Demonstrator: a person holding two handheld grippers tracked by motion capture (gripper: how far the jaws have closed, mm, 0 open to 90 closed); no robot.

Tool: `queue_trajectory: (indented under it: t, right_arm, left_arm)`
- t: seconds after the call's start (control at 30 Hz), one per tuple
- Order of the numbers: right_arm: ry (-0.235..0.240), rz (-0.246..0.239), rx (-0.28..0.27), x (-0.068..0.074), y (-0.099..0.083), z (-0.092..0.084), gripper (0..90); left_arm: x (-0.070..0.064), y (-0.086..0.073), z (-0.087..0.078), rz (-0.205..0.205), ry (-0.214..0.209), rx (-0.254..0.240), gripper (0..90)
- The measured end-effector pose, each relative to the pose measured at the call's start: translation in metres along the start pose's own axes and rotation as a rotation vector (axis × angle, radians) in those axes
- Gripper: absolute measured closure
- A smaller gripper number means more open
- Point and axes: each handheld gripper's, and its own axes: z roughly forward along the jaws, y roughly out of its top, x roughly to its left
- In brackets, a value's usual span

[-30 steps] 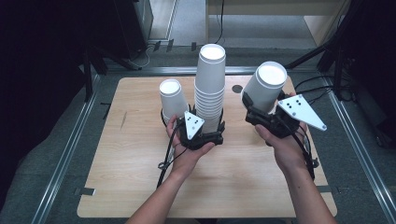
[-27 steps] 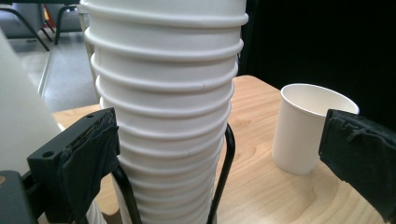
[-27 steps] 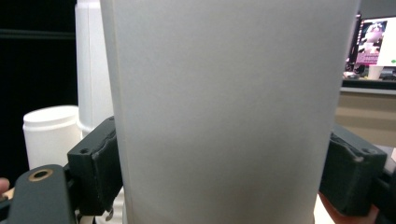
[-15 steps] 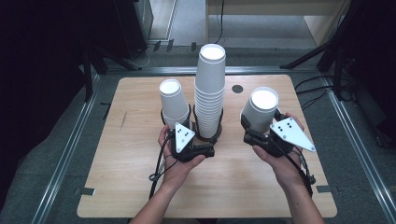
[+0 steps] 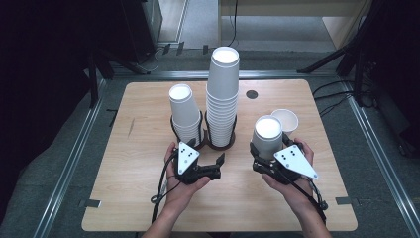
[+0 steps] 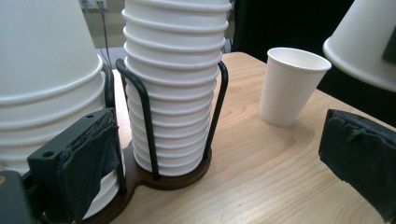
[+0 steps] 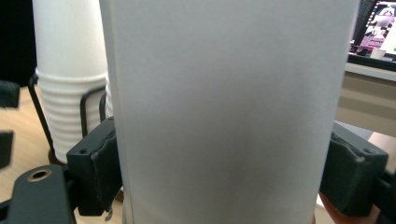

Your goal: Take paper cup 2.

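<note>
Paper cup [image 5: 268, 136] held upside down in the right gripper [image 5: 270, 161], right of the frame centre.
Its jaws pinch the cup wall from both sides; cup axis is upright, just below-left of the standing cup [image 5: 285, 120]. The left gripper [image 5: 218, 166] is spread and empty, below the cup stacks [image 5: 222, 99].

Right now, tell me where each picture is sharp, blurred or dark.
High view: the light wooden table is evenly lit, its surroundings nearly black. Left gripper view: the tall stack of white paper cups is crisp, while the black padded gripper fingers blur up close. Right gripper view: the held white paper cup is a soft, featureless blur.
</note>
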Motion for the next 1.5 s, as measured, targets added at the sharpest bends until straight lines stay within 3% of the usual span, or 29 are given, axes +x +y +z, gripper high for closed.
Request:
queue_trajectory:
  t: [0.17,0.23,0.5,0.9,1.13,1.5]
  right_arm:
    - [0.0,-0.047,0.03,0.007,-0.012,0.001,14.2]
    - [0.006,-0.049,0.039,0.01,-0.015,0.002,14.3]
    - [-0.001,-0.134,0.064,0.018,-0.026,0.005,14.2]
    - [-0.009,-0.256,0.112,0.028,-0.045,0.015,14.2]
    - [-0.019,-0.359,0.113,0.036,-0.051,0.016,14.2]
    - [-0.027,-0.464,0.114,0.045,-0.059,0.019,14.1]
  left_arm:
    - [0.004,-0.005,-0.005,-0.029,-0.011,0.008,0.0]
    - [0.006,-0.007,-0.007,-0.028,-0.013,0.004,0.0]
    - [0.015,-0.009,-0.01,-0.033,-0.035,0.01,0.0]
    - [0.015,-0.008,-0.009,-0.042,-0.073,0.014,0.0]
    - [0.014,-0.007,-0.009,-0.046,-0.11,0.023,0.0]
    - [0.014,-0.005,-0.011,-0.051,-0.114,0.016,0.0]
